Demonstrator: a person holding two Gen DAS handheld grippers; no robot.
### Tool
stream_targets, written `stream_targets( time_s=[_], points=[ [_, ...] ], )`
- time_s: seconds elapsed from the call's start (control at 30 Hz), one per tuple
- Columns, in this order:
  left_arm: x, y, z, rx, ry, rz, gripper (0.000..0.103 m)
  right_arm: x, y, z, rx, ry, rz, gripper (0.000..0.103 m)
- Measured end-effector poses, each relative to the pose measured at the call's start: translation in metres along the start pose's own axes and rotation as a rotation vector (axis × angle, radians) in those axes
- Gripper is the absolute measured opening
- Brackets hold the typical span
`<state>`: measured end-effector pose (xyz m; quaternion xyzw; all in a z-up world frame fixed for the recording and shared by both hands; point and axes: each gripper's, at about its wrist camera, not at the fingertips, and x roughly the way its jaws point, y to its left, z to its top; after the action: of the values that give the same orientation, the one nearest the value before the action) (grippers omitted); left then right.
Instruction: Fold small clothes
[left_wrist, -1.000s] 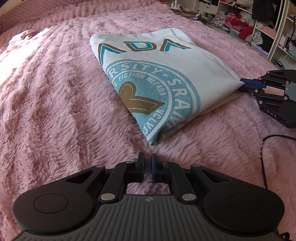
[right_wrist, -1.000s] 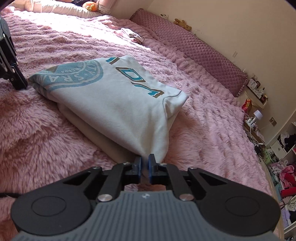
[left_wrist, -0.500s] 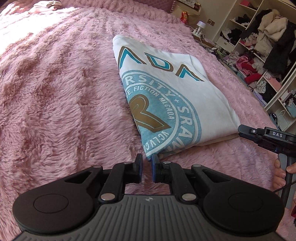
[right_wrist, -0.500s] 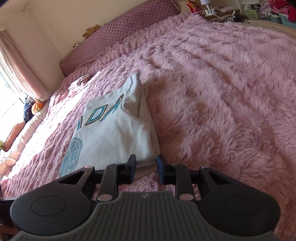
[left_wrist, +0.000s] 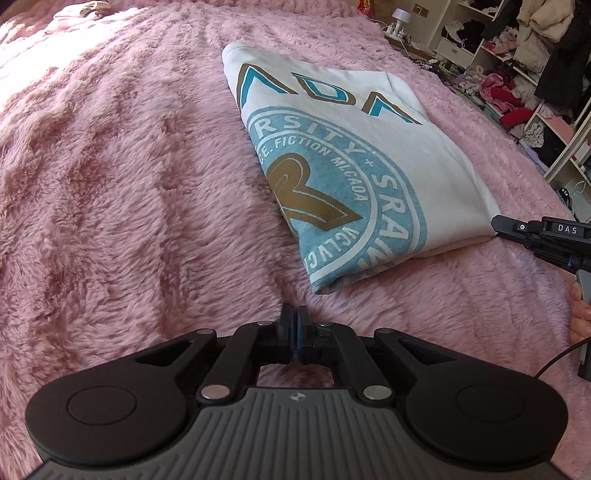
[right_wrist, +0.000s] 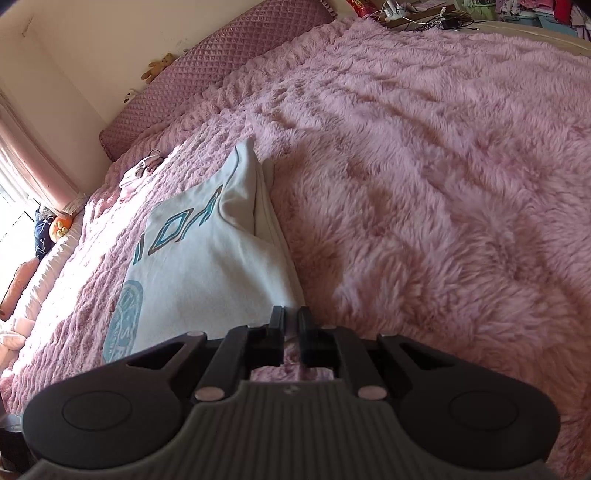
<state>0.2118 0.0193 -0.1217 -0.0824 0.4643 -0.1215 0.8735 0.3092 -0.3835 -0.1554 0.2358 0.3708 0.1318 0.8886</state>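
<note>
1. Left of the folded shirt (left_wrist: 369, 147), which lies flat on the bed with its round blue print up, the left tool (left_wrist: 295, 317) is closed on nothing, just short of the shirt's near corner. If it goes in closed like this, it would likely push that corner and rumple the fold rather than catch it
2. The shirt is a stack of loose layers on deep fur. A tug at only one corner could slide the top layer off the beige one under it
3. At the shirt's right corner, the right tool (right_wrist: 291, 317) is closed with its tips touching the cloth. I cannot tell if any cloth is pinched. If only the top layer is caught, lifting would probably peel the fold open
4. The surface is a pink shaggy blanket (left_wrist: 129, 166), which is soft and may snag a tool tip
5. Beyond the shirt runs a quilted bolster (right_wrist: 207, 70) by the wall, and cluttered shelves (left_wrist: 535, 55) stand right of the shirt
</note>
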Motion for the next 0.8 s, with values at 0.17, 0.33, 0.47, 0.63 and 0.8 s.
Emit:
stream_targets(
  time_s=[0.17, 0.33, 0.47, 0.63, 0.8],
  points=[
    [-0.033, 0.006, 0.016, -0.086, -0.127, -0.083, 0.003, -0.019, 0.008, 0.01, -0.032, -0.078, 0.005, 0.022],
    [-0.026, -0.009, 0.041, -0.097, -0.208, -0.165, 0.01, -0.025, 0.029, 0.034, -0.061, -0.165, 0.158, 0.034],
    [0.01, -0.017, 0.048, -0.134, -0.139, -0.155, 0.01, 0.005, 0.043, 0.042, -0.091, -0.12, 0.188, 0.034],
    [0.031, -0.006, 0.039, -0.191, -0.104, -0.142, 0.011, 0.037, 0.035, 0.024, -0.133, -0.043, 0.059, 0.028],
    [0.031, -0.002, 0.038, -0.203, -0.098, -0.155, 0.011, 0.045, 0.026, 0.021, -0.133, -0.03, 0.053, 0.027]
  ],
)
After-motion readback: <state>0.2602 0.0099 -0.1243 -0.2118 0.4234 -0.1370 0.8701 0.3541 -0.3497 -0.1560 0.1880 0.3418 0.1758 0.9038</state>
